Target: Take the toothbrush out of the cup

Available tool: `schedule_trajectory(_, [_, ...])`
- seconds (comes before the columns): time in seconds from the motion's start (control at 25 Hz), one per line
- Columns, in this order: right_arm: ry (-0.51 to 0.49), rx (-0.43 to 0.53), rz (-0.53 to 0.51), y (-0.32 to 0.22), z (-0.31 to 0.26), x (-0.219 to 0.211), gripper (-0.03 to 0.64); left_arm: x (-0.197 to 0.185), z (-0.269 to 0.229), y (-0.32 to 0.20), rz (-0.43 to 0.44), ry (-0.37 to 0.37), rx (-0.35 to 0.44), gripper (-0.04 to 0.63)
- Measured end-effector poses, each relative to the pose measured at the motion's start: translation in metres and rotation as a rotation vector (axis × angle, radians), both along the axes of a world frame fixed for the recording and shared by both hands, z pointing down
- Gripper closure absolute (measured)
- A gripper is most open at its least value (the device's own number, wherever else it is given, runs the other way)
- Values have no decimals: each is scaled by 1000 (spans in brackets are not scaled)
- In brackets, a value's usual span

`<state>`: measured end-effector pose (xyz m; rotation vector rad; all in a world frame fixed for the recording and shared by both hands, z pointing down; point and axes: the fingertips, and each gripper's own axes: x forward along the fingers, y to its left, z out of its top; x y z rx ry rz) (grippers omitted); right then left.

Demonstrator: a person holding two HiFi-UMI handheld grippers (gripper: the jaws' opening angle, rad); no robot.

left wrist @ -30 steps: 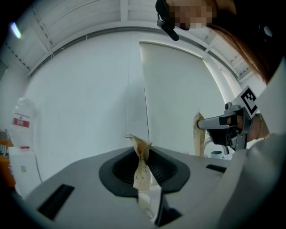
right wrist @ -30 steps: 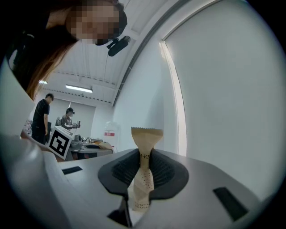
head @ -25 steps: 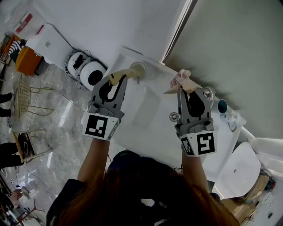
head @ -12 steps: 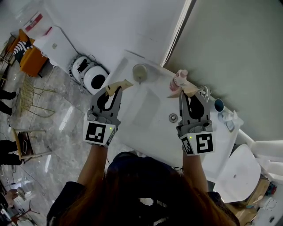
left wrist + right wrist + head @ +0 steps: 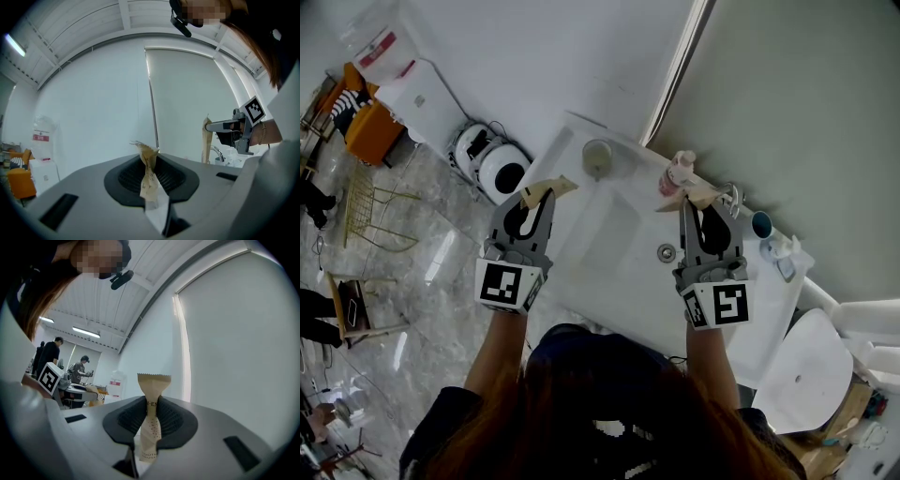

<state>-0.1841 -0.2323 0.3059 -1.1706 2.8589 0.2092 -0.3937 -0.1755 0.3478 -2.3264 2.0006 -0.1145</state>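
Toothbrush itself is not visible. The left gripper (image 5: 542, 191) pinches a torn paper piece (image 5: 149, 174) and the right gripper (image 5: 694, 199) a printed wrapper (image 5: 150, 427), above the sink (image 5: 619, 239) near the cup (image 5: 598, 154). The paper seems light and easily torn, so grip mid-length.

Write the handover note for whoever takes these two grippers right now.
Left gripper: jaws shut on a torn paper strip.
Right gripper: jaws shut on a paper toothbrush wrapper.
Both are held above the sink.
Grey cup: on the sink's far rim, clear of both grippers; contents too small to tell.
Done: wrapper is out of the cup.
Left: no bare toothbrush shows; check wrapper and cup.
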Motion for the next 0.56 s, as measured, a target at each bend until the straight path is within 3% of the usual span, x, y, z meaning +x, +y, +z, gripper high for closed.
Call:
schedule_trajectory(0.24, [-6,0,3,-8,6,4,537,3,-5,-11,-16,47,49,522])
schedule_trajectory(0.56, [-22,-10,-4,-42,33,9,537,6,29,-40,-18,-1,-1,523])
